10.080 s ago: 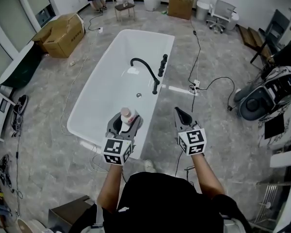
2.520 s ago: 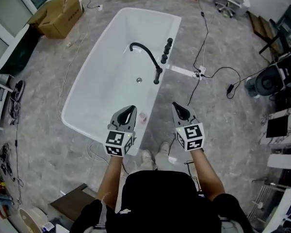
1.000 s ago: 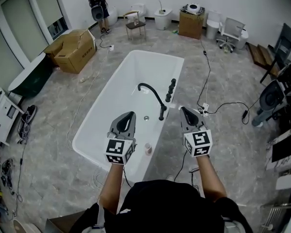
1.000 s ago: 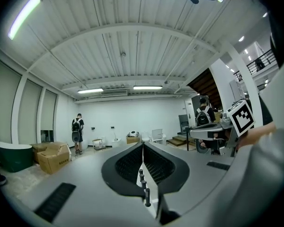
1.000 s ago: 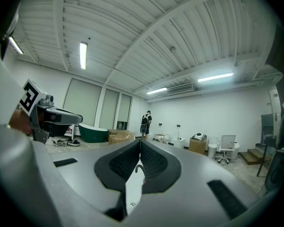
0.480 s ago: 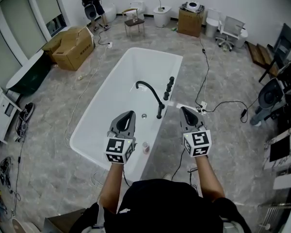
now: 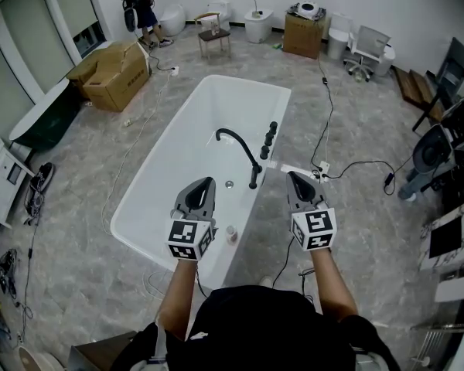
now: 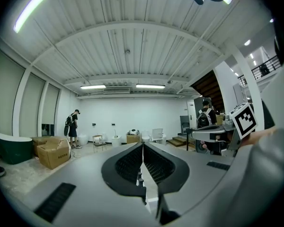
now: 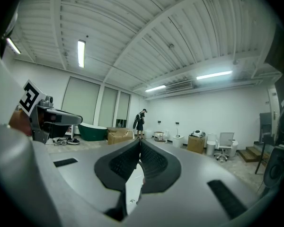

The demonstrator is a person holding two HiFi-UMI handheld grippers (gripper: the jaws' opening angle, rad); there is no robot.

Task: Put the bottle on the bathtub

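- The bathtub [image 7: 170, 141] fills the middle of the head view. Its long axis runs from about 7 o'clock near the person to 1 o'clock at the far end, and a black faucet [image 7: 252, 175] stands on its right rim.
- The left gripper [image 7: 206, 182] hangs over the tub's near end and points away from the person. Its own view shows the two jaws pressed together with nothing between them [image 8: 142, 148].
- The right gripper [image 7: 294, 178] is held off the tub's right side, over the floor. Its jaws are also closed on nothing [image 9: 140, 143], and it points the same way as the left one.
- The bottle [image 7: 232, 233] sits on the tub's right rim near the near corner, free of both grippers. Only a small round top shows (so it looks upright, with its long axis towards the camera), but it is too small to be sure.
- From the left jaw tips the bottle lies at about 5 o'clock, just beside that gripper's body and behind its tips. From the right tips it lies between 7 and 8 o'clock and further off, so the left hand is the nearer.
- The placing looks done. Any regrasp would mean drawing the left gripper back towards 6 o'clock first, since the bottle is behind its jaws.
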